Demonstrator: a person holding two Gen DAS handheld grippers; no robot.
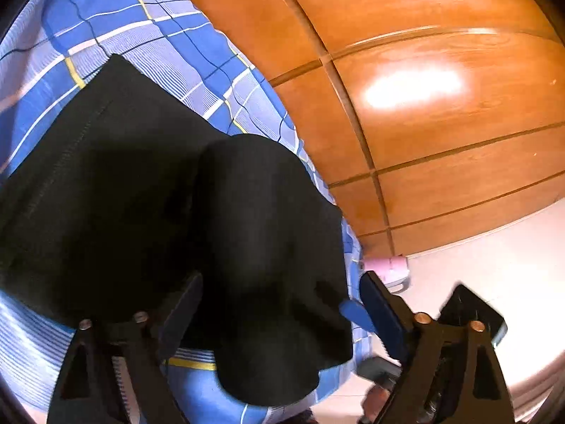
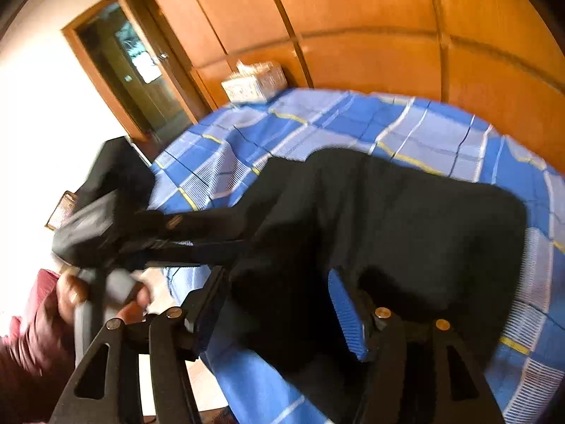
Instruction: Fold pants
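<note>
Black pants [image 1: 148,190] lie bunched at the near edge of the plaid-sheeted bed [image 2: 406,123], both the left gripper [image 1: 279,311] and right gripper [image 2: 279,304] spread apart, gripping nothing, likely releasing to re-grip.

- The black pants [image 1: 148,190] lie on a bed with a blue plaid sheet [image 1: 159,35], folded into a thick pile reaching the bed's edge.
- The left claw [image 1: 279,311] stands wide open over the near fold; its left finger [image 1: 180,314] lies against the cloth, its right finger [image 1: 383,312] past the bed's edge, off the pants.
- A wooden wardrobe [image 1: 423,88] stands beyond the bed.
- A pink thing [image 1: 386,266] sits on the pale floor [image 1: 494,265] beside the bed.
</note>
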